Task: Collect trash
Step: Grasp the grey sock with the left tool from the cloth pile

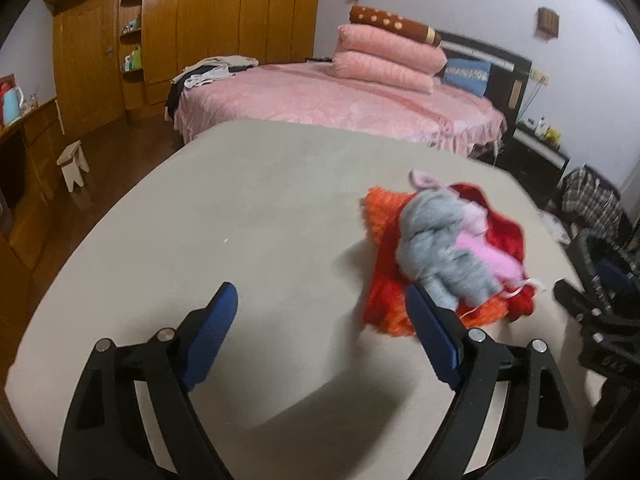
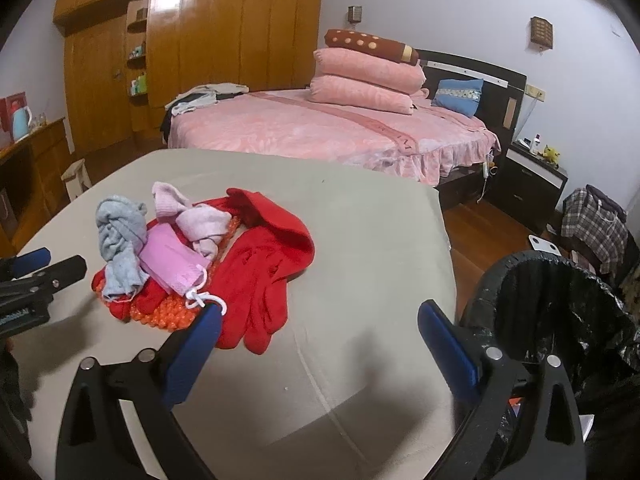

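A heap of cloth items lies on the beige table [image 1: 248, 216]: a grey cloth [image 1: 444, 248], a pink pouch [image 2: 170, 260], a pale pink sock [image 2: 192, 216], red gloves [image 2: 260, 272] and an orange bubbly mat [image 2: 172, 308]. My left gripper [image 1: 320, 308] is open and empty, just left of the heap. My right gripper [image 2: 320, 320] is open and empty, right of the heap at the table's right edge. A bin with a black bag [image 2: 560, 308] stands right of the table. The left gripper also shows at the left edge of the right wrist view [image 2: 44, 270].
A bed with a pink cover [image 2: 320, 128] and stacked pillows stands behind the table. A wooden wardrobe [image 2: 200, 40] lines the far wall. A small white stool [image 1: 74, 162] is on the floor at left. A dark nightstand [image 2: 528, 176] and plaid bag [image 2: 592, 228] stand at right.
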A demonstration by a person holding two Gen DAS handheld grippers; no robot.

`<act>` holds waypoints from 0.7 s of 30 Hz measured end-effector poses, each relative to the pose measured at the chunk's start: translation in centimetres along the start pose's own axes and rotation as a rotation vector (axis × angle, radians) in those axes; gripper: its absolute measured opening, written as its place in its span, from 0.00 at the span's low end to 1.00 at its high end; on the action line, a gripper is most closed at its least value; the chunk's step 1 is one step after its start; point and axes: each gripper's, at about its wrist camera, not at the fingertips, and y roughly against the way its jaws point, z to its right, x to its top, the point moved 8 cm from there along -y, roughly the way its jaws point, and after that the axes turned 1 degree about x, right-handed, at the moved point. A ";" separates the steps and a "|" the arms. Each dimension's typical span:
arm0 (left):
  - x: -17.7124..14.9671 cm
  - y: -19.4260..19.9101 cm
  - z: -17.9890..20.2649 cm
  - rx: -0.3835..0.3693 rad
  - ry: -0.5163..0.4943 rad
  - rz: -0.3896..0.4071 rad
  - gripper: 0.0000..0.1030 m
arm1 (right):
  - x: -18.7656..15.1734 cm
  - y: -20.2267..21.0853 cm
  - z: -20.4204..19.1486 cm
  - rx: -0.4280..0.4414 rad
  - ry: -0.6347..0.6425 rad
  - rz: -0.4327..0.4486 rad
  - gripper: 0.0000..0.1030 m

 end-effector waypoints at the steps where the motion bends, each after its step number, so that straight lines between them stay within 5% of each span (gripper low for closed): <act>1: 0.3 0.3 0.3 -0.015 0.009 0.014 0.81 | 0.1 0.1 0.2 0.000 -0.006 0.005 0.93; 13: 3.2 -2.4 5.3 -0.080 -0.048 0.009 0.80 | -0.1 -0.3 1.5 -0.006 -0.049 -0.022 0.93; 15: 2.9 -3.5 5.9 -0.113 -0.047 -0.022 0.64 | -0.2 -0.4 1.5 -0.006 -0.046 -0.027 0.93; 16: 2.6 -4.1 6.3 -0.148 -0.046 -0.047 0.42 | -0.2 -0.5 1.5 -0.006 -0.044 -0.030 0.93; 17: 2.2 -4.3 6.4 -0.165 -0.042 -0.062 0.36 | -0.2 -0.5 1.5 -0.007 -0.043 -0.033 0.93; 21: 2.1 -3.1 5.9 -0.178 0.007 -0.019 0.35 | -0.4 -0.4 1.4 -0.007 -0.036 -0.024 0.93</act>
